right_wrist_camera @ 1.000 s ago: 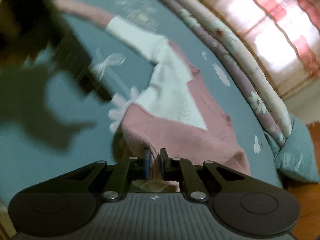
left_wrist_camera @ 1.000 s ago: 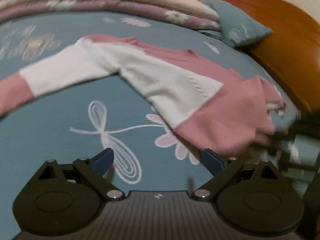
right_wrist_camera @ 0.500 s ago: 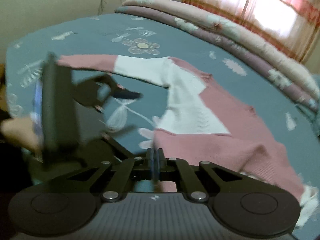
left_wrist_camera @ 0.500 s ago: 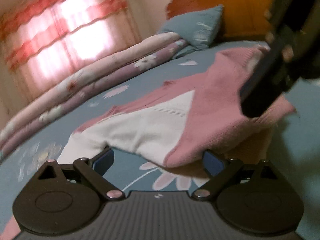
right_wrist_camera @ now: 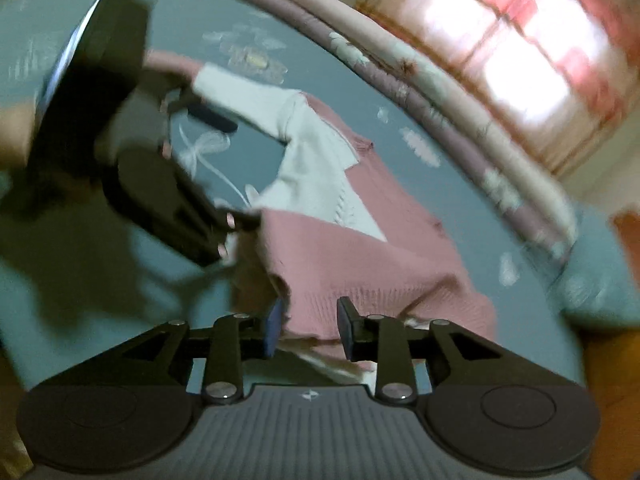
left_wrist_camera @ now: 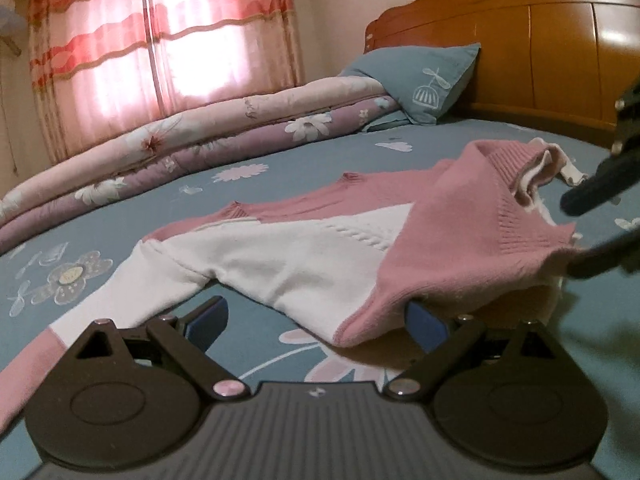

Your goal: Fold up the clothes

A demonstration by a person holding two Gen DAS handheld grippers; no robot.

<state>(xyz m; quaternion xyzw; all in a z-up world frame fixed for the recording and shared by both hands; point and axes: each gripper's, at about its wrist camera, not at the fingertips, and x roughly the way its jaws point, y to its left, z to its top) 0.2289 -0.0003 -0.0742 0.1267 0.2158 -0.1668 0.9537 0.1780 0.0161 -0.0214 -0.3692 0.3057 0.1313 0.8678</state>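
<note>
Since half a second ago my right hand-held gripper (right_wrist_camera: 308, 326) has gone from pinched shut on the hem to jaws parted, pink knit lying loosely between the pads, not clamped. My left hand-held gripper (left_wrist_camera: 316, 320) stays wide open, low over the bed (left_wrist_camera: 120, 240), holding nothing; its right pad sits just under the raised pink hem edge, contact unclear. The sweater (left_wrist_camera: 320, 256) lies on the bed's blue flowered sheet, pink and white panels, one sleeve stretched away from the headboard (left_wrist_camera: 520, 52), white then pink at the cuff. The hem end nearest the headboard is bunched and folded back on itself, white lining showing at the fold. In the left view the right hand-held gripper shows as a dark blur at the hem corner on the headboard side. Right view is motion-blurred; the left hand-held gripper (right_wrist_camera: 188, 168) appears there beside the sweater's white panel, on the side away from the headboard. A rolled pink and purple quilt (left_wrist_camera: 200, 148) runs along the far edge of the bed, ending at a blue pillow (left_wrist_camera: 424, 80) propped against the headboard. Striped curtains (left_wrist_camera: 160, 40) glow behind the quilt.
</note>
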